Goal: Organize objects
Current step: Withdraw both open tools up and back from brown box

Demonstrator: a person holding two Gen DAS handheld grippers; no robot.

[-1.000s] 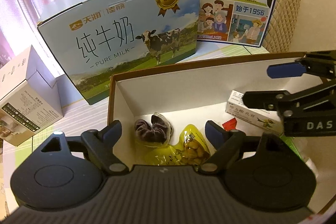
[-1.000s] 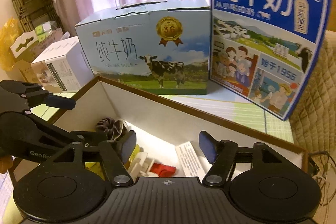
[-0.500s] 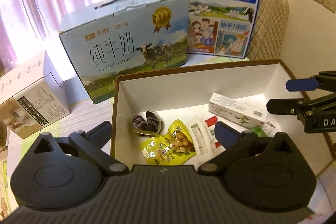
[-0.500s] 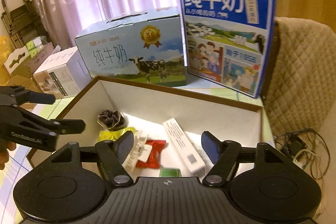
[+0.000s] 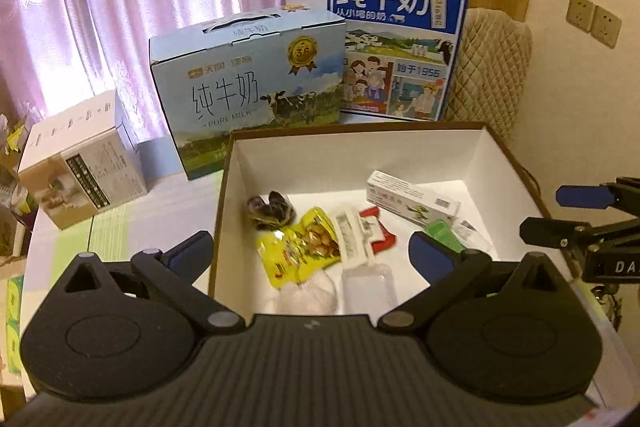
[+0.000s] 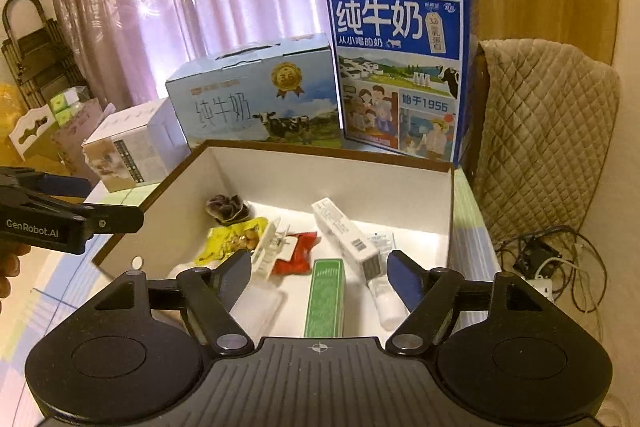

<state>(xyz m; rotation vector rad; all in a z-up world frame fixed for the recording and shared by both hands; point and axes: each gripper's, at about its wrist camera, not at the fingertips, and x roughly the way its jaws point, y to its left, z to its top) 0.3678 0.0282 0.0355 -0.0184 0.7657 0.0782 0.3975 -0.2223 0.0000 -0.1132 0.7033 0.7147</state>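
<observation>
Both tongs hang above the open box (image 5: 228, 187) on the table (image 5: 120, 227); the left tongs (image 5: 312, 255) are spread wide and empty, the right tongs (image 6: 320, 277) are opening, empty. The snack packet (image 5: 304, 251), the white carton (image 5: 412, 197) and other small items lie loose inside. Reaching in again risks catching a box wall or pinching 2 overlapping packets.

An open cardboard box (image 5: 508, 155), brown outside and white inside, sits on the table and holds the sorted things. A dark scrunchie-like item (image 5: 270, 207) lies near the far left corner. Just in front of it lies a yellow snack packet (image 5: 304, 251), flat. Beside that lie a white clip-like piece (image 6: 270, 247) and a red wrapper (image 6: 296, 251). A long white carton (image 5: 412, 197) lies slanted toward the right wall, with a green box (image 6: 325, 297) flat near the front.
</observation>
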